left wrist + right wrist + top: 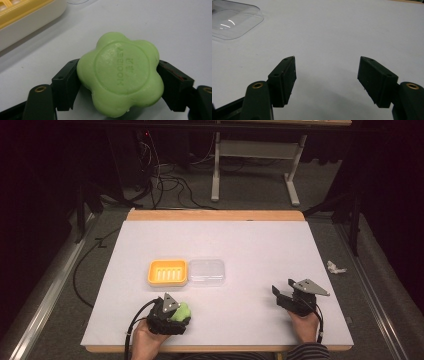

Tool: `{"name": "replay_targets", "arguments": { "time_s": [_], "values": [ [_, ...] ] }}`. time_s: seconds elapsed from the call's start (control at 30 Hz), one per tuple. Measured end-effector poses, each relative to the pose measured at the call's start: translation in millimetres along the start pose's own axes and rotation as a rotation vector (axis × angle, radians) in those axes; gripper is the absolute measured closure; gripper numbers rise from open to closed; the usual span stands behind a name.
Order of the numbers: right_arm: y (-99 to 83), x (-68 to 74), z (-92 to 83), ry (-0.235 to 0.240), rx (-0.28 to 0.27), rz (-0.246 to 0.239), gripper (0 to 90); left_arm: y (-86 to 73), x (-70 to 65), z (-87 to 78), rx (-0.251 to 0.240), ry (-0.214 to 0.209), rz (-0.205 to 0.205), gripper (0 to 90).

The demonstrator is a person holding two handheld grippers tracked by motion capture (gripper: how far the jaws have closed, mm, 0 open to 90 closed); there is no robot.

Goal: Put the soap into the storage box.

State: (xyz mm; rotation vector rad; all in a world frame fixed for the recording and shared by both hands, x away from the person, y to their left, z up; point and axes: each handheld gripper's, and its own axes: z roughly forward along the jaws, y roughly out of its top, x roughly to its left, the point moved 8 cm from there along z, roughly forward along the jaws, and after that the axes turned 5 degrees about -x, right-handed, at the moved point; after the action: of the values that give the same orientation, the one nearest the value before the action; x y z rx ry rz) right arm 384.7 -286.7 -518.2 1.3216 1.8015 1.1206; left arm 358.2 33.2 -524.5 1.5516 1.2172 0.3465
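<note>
the left gripper (117, 82) sits at the near left of the white table (260, 245), its jaws closed onto a green flower-shaped soap (120, 75), one pad pressed against each side. the soap lies flat on the table surface, stamped face up, just in front of the person's left hand (145, 340). beyond it, a short way farther up the table, stands a yellow soap dish (167, 272), with a clear plastic lid (206, 272) touching its right side. the right gripper (327, 77) rests at the near right, well apart from the soap, its jaws spread wide with nothing between them.
</note>
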Motion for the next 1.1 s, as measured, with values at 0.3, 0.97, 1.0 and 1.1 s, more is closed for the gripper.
{"name": "replay_targets", "arguments": {
  "time_s": [0.3,0.97,1.0,1.1],
  "values": [
    [0.1,-0.1,-0.1,0.000,-0.002,0.000,31.6,11.9,-0.7,-4.7,-0.018,-0.009,0.001,27.0],
    [0.4,0.2,-0.7,0.000,-0.009,0.004,31.5,51.0,3.3,-15.9,-0.082,-0.026,-0.038,27.0],
    [0.6,0.0,-0.6,0.000,-0.012,0.003,31.5,51.0,3.3,-15.9,-0.082,-0.026,-0.038,27.0],
    [0.5,0.0,-0.6,0.001,-0.010,0.002,31.5,57.8,4.6,-17.8,-0.095,-0.029,-0.046,27.0]
  ]
}}
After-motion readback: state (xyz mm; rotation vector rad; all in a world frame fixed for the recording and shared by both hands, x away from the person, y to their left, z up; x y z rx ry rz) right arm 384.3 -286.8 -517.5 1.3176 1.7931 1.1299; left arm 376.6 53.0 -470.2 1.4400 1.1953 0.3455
